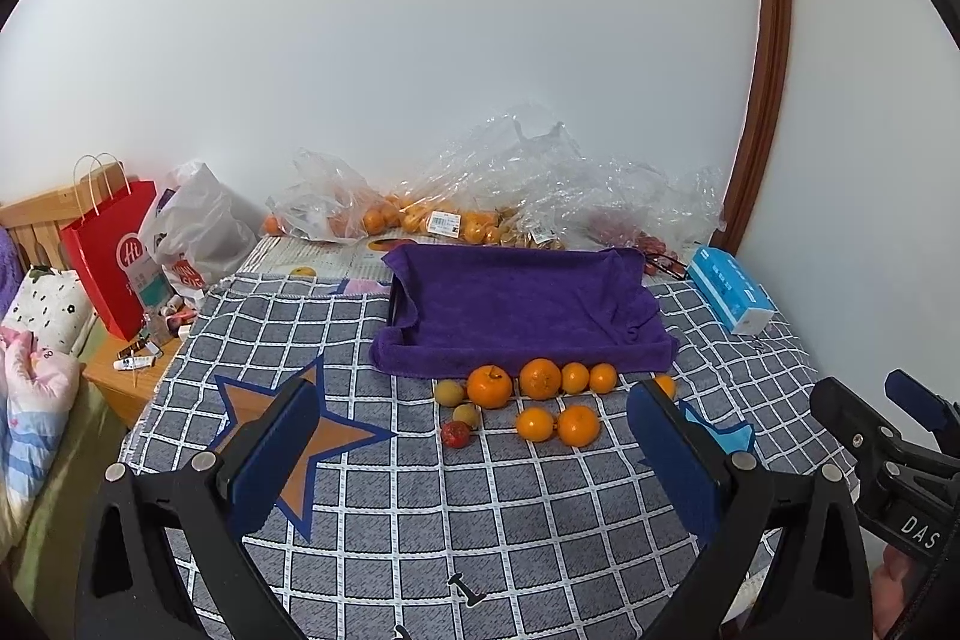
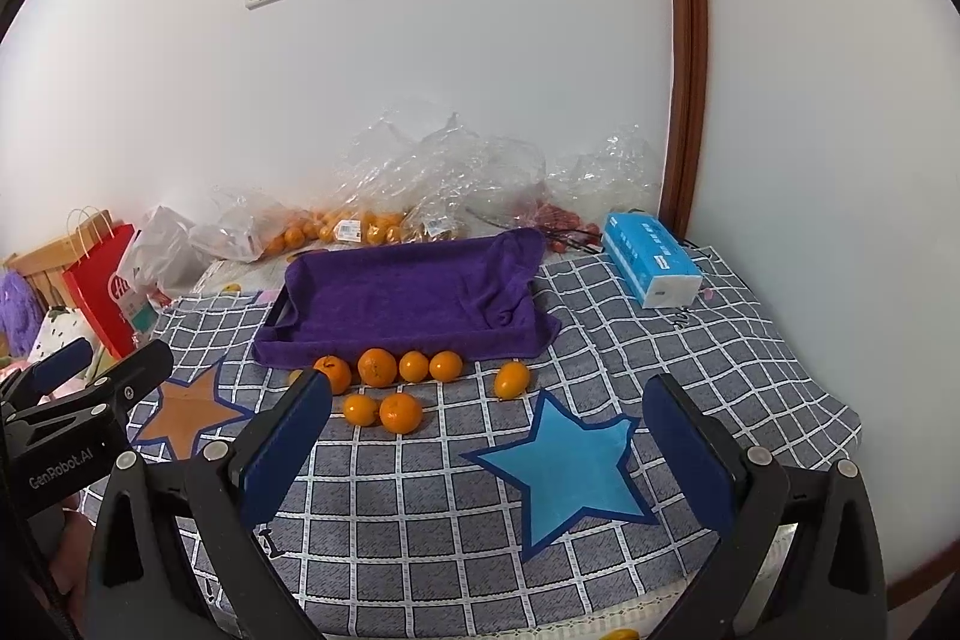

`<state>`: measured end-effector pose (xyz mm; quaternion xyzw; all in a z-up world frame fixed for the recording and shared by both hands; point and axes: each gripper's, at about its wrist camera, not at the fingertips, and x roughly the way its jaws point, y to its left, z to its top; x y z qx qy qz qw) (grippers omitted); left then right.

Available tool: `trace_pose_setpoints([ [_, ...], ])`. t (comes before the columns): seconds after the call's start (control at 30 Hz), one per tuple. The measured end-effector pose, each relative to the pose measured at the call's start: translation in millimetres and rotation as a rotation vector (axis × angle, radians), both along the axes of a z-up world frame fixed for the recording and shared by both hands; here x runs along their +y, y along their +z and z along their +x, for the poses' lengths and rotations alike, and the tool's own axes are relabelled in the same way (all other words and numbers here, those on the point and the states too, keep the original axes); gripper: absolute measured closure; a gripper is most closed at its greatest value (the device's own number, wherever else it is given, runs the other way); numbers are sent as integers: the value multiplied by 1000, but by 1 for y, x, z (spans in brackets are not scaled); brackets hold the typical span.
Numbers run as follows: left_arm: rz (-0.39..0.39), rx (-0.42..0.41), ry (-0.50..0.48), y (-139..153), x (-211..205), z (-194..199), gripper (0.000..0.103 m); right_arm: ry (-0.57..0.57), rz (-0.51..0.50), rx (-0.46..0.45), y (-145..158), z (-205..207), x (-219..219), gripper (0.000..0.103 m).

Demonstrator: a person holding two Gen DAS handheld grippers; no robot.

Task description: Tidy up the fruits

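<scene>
Oranges (image 1: 540, 400) lie loose on the checked cloth (image 1: 420, 508), straight ahead of my left gripper (image 1: 474, 460) and well beyond its fingertips. They form a short row running side to side along the near edge of the purple towel-lined tray (image 1: 516, 304), with two more just nearer to me. Two small yellowish fruits (image 1: 450, 393) and a red one (image 1: 456, 434) sit at the left end of the row.

From my right gripper (image 2: 486, 448) the same cluster lies ahead and to the left, partly behind its left finger; one stray orange (image 2: 512, 379) sits alone, almost dead ahead. Both grippers are spread wide, holding nothing, and both hover above the cloth short of the fruit.

Judgement: left gripper is better lined up on the main cluster, right on the stray. The tray lies just past the fruit, so each carry is short and forward. The row's axis runs across my approach, so I would close on a fruit from either side.

Bagged fruit (image 1: 420, 220) sits farther back, against the wall.
</scene>
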<state>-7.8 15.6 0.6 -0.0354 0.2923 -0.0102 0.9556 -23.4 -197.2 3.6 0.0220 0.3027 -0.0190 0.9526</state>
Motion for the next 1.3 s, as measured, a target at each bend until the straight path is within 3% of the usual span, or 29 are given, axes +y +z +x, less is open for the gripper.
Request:
trace_pose_setpoints([
  [1.3, -20, -7, 11, 2, 8, -7, 0, 19, -3, -15, 3, -4, 10, 1],
])
